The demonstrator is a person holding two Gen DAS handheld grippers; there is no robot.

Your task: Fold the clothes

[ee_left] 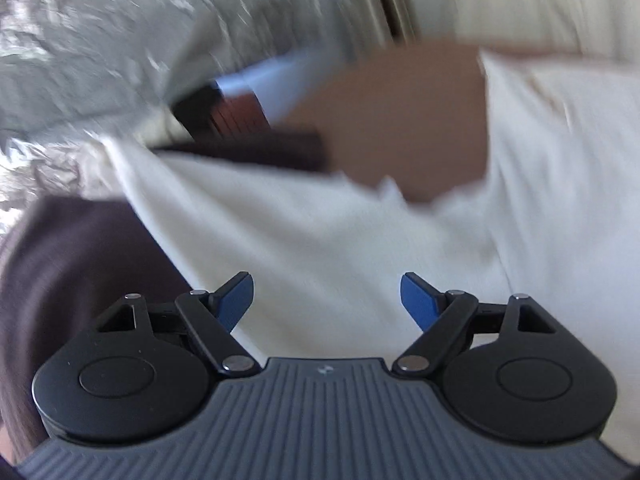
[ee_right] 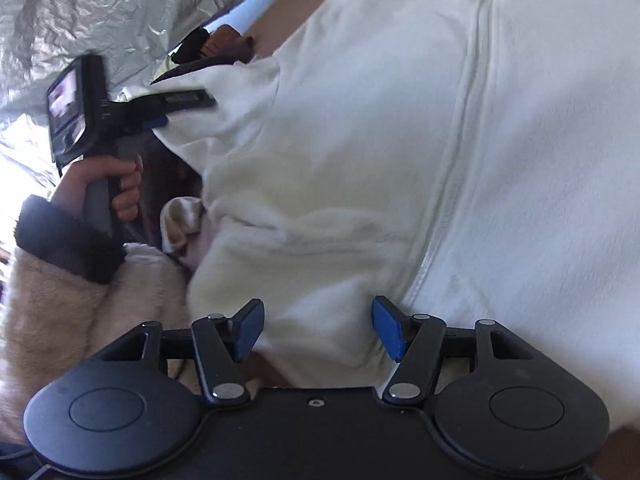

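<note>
White fleece jacket (ee_right: 400,152) looks soft and light; I would pinch its hem just ahead of my right claw (ee_right: 318,330). Both claws spread, probably empty.

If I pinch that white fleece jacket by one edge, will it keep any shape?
Probably not: the white fleece jacket lies in soft bunched folds, so it should droop. Its plush pile suggests decent grip. The zipper seam may hang a bit stiffer.

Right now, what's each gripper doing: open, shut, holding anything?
Left gripper: open, nothing held, above the white fleece jacket.
Right gripper: open, nothing gripped, white fleece jacket beneath.
</note>
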